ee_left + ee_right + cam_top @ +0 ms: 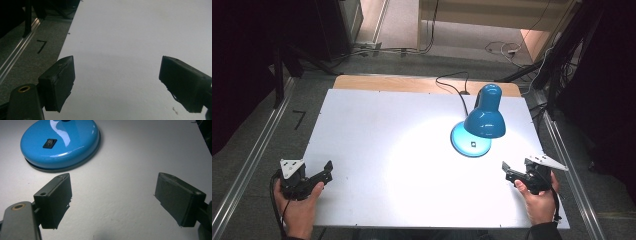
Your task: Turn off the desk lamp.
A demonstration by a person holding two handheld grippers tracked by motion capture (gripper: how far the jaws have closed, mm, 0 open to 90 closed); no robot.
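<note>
Blue lamp (479,122): glossy, slippery metal, base-heavy; grip the neck. Right claw (113,200) and left claw (117,83) both released, empty.

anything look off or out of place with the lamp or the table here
Nothing stands out. The glossy blue desk lamp stands upright on its round base, lit, its shade pointing down at the white table top. Its black cord trails off the far edge. Both the left gripper and right gripper are open, holding nothing.
</note>
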